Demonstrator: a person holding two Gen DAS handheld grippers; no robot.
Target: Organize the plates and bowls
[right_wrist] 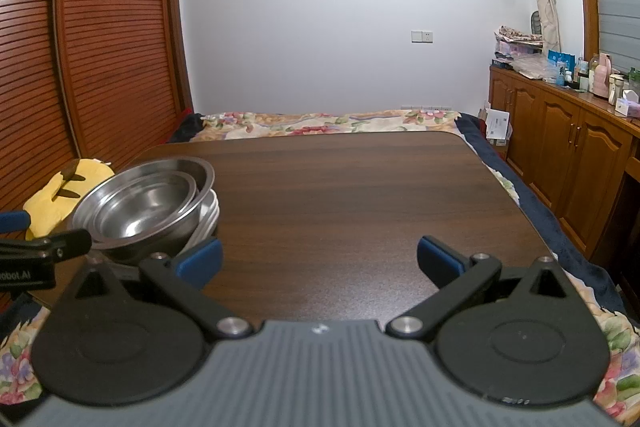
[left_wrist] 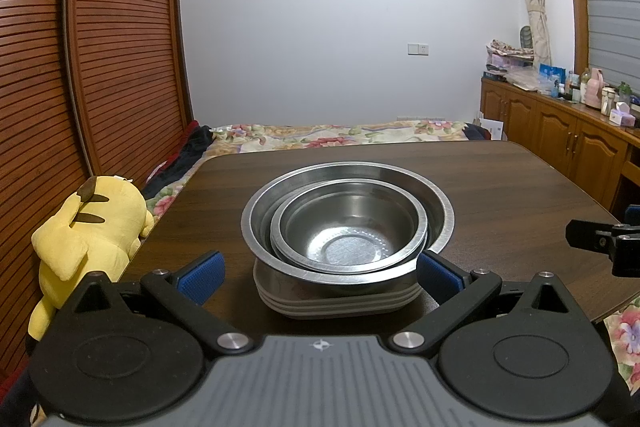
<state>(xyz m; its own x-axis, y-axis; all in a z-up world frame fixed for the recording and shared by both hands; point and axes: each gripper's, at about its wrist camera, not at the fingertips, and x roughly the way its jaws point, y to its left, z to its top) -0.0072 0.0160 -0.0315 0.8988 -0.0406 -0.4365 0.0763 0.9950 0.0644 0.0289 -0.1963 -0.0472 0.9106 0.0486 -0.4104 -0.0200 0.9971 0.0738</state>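
A small steel bowl [left_wrist: 352,227] sits nested in a larger steel bowl [left_wrist: 440,215], and both rest on a stack of grey plates [left_wrist: 340,301] on the dark wooden table [left_wrist: 500,187]. My left gripper [left_wrist: 318,273] is open just in front of the stack, its blue pads on either side of it, not touching. In the right wrist view the same bowls [right_wrist: 148,203] and plates [right_wrist: 208,219] stand at the left. My right gripper [right_wrist: 320,259] is open over bare table with nothing between its fingers.
A yellow plush toy [left_wrist: 92,227] lies off the table's left edge. A floral bed [left_wrist: 340,135] lies beyond the far edge. Wooden cabinets [left_wrist: 560,135] with bottles stand at the right. The other gripper [left_wrist: 604,239] shows at the right edge.
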